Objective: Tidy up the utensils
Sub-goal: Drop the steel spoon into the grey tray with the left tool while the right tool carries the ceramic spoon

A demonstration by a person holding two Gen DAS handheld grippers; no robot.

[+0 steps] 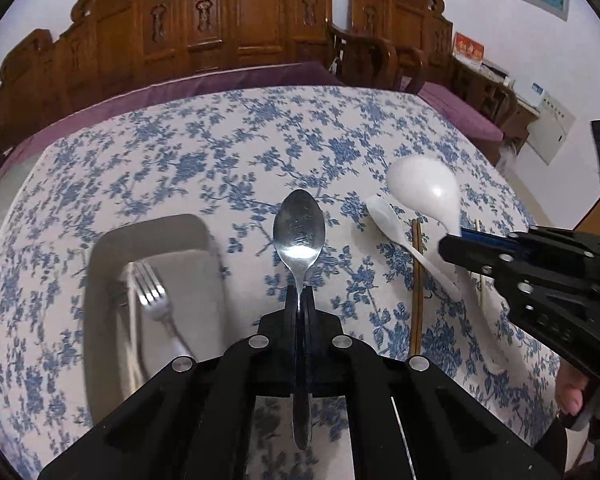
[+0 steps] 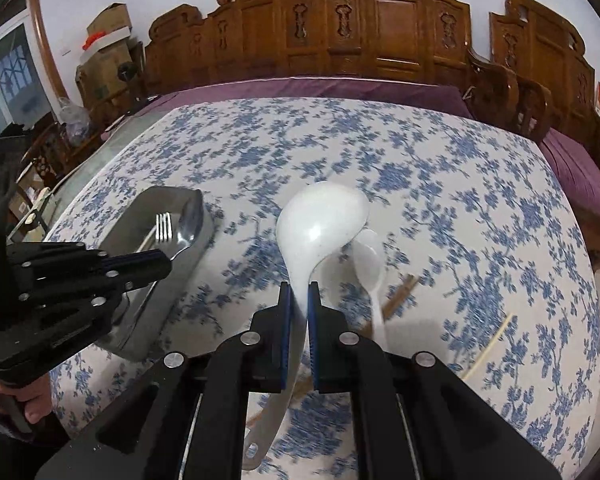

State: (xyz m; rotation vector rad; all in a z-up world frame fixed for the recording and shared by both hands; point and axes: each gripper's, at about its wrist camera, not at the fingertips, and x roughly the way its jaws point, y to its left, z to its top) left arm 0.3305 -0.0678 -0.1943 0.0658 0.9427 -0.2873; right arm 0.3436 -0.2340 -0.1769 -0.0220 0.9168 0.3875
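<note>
At 12 o'clock from the left gripper [image 1: 299, 300], metal spoon [image 1: 299, 232] clamped by its neck between the closed fingers, bowl forward, handle running back under the rig, lifted clear of the blue floral tablecloth [image 1: 180, 152]. Long axis straight along the fingers. Metal tray [image 1: 100, 264] at 9 to 10 o'clock of the spoon, near, long axis roughly parallel to the spoon; fork [image 1: 154, 300] already lying inside, possibly more pieces beside it, blurred. Judged next: shift left and lower, little or no rotation needed. Left side clearly nearer the tray.

At 12 o'clock of the right gripper [image 2: 299, 300], white plastic ladle [image 2: 320, 228] pinched at the neck between the blue pads [image 2: 285, 320], bowl forward and up, handle hanging back below. From this side tray [image 2: 196, 200] at 10 o'clock, well apart, left rig between, so wait or go around.

On the cloth under the ladle, small white soup spoon [image 2: 370, 264] at 1 o'clock; brown chopstick [image 1: 417, 280] just beside it, pale chopstick [image 2: 488, 344] further at 3 o'clock. Carved wooden bench [image 2: 380, 32] with purple cushion [image 2: 320, 90] beyond the table's far edge.
</note>
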